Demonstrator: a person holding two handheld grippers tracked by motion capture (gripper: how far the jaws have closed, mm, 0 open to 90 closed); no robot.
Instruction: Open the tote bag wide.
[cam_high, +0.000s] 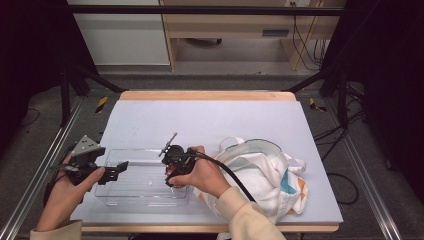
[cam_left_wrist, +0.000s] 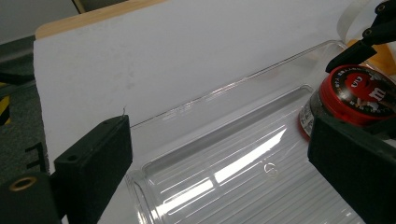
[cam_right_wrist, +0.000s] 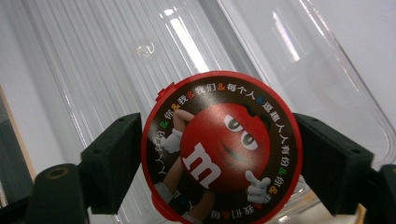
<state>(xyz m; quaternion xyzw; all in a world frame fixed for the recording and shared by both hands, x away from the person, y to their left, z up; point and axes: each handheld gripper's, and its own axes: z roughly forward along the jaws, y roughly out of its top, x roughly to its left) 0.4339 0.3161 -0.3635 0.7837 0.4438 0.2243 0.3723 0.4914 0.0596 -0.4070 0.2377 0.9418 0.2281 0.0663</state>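
Note:
A small round can with a red M&M's lid stands upright at the right end of a clear plastic tray. My right gripper points down over it, one black pad on each side of the lid's rim, close against it with no visible squeeze. In the high view the hand covers most of the can. My left gripper is open wide at the tray's left end, one jaw over the table outside the wall and the other over the tray floor. The can sits just beyond that jaw.
A white cloth bag with teal and orange patches lies right of the tray, under the right forearm. The lavender table mat stretches bare toward the far wooden edge. Dark frame rails run along both sides.

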